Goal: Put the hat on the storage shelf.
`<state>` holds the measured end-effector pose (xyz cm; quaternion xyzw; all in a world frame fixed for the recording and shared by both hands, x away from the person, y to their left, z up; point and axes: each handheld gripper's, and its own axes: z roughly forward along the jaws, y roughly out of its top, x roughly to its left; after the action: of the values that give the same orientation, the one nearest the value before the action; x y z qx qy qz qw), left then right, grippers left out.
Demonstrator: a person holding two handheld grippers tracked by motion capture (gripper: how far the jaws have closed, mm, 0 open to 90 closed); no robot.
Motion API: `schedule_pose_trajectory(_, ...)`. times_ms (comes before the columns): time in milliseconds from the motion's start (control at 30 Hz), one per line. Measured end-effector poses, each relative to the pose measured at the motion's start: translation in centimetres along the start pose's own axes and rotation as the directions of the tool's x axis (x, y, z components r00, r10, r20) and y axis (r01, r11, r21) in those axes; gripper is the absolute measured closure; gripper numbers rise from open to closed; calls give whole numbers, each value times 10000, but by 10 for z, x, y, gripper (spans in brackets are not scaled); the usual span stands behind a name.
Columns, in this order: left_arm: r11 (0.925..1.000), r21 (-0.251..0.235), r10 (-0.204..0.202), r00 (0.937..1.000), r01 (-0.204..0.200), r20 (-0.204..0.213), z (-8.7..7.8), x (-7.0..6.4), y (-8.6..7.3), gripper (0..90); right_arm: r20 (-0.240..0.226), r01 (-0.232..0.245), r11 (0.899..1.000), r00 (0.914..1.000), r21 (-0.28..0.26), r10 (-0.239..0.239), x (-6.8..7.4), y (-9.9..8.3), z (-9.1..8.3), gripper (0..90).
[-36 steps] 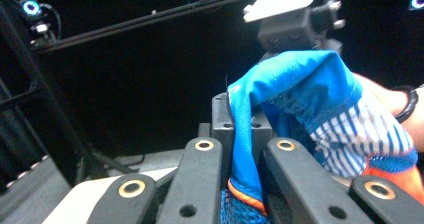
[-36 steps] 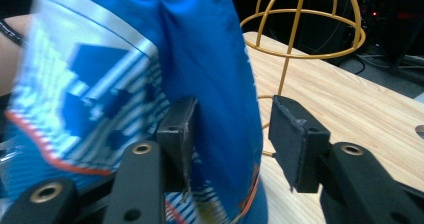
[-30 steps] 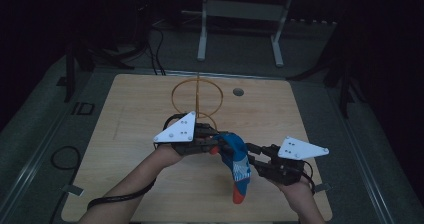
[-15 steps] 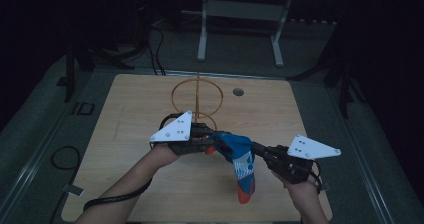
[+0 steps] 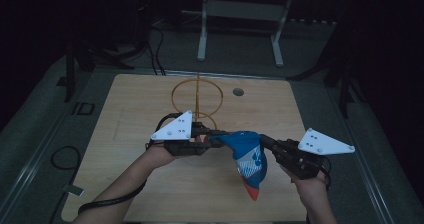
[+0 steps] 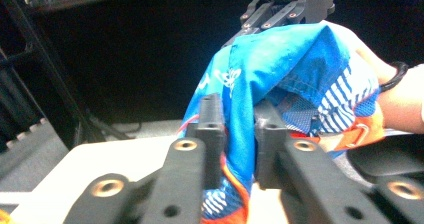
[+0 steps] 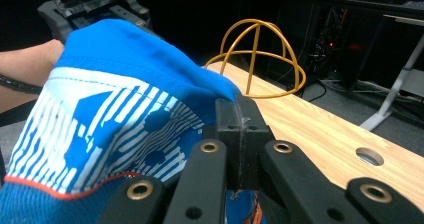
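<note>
Blue, white and orange fabric cap (image 5: 246, 156) held aloft, pinched closed by left claw (image 5: 212, 134) and right claw (image 5: 261, 140); yellow wire dome stand (image 5: 197, 100) on wooden surface (image 5: 125, 114) remains bare.

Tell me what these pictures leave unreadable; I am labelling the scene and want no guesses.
- Blue cap: the printed logo is too small in the high view and folded out of sight in the left gripper view.
- Left tongs: their tips are wrapped in cloth, so the depth of the grip is hidden.
- Wire dome stand: its front base sits behind the left tongs in the high view.
- Room beyond the table: too dark to read.
</note>
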<state>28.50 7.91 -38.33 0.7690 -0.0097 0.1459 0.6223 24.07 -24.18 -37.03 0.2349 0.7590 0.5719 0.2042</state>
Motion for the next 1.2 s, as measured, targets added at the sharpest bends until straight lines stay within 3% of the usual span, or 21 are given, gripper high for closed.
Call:
schedule_pose_trajectory(67,10000,-88,-39,9995,37,-315,-3,-2,1,600,47,-18,10000,10000,-16,18,0,1,-1,900)
schedule_pose_trajectory(167,9999,-112,-99,9973,91,-729,-11,-5,1,527,168,-62,10000,9998,-74,63,-2,2,-4,900)
schedule_pose_trajectory(433,9987,396,-252,9858,322,-1661,-27,-11,-11,417,378,-85,9995,9992,-303,97,-9,9,-7,900)
schedule_pose_trajectory(533,9959,687,-422,9719,596,-2315,-35,-16,-21,350,439,-100,9994,9990,-326,115,-13,14,-4,900)
schedule_pose_trajectory(567,9953,679,-511,9704,689,-2359,-37,-16,-23,312,466,-97,9995,9989,-302,111,-15,16,-2,900)
schedule_pose_trajectory(733,9911,406,-1079,9432,1269,-3142,-55,-18,-40,187,418,-75,9995,9991,-316,89,-22,26,8,900)
schedule_pose_trajectory(767,9903,376,-1149,9414,1335,-3170,-58,-18,-42,177,398,-73,9995,9992,-315,86,-22,28,10,900)
schedule_pose_trajectory(967,9821,583,-1427,9093,1792,-3910,-79,-20,-63,76,622,121,9988,9980,-473,-91,-28,47,24,900)
schedule_pose_trajectory(1033,9782,612,-1540,8914,1983,-4262,-84,-22,-71,23,681,156,9986,9976,-510,-121,-31,55,31,900)
schedule_pose_trajectory(1100,9726,571,-1789,8829,2252,-4342,-89,-24,-78,15,678,194,9982,9976,-565,-156,-34,63,37,900)
schedule_pose_trajectory(1200,9656,408,-2072,8547,2568,-4760,-99,-29,-93,14,794,283,9979,9966,-584,-237,-36,74,47,900)
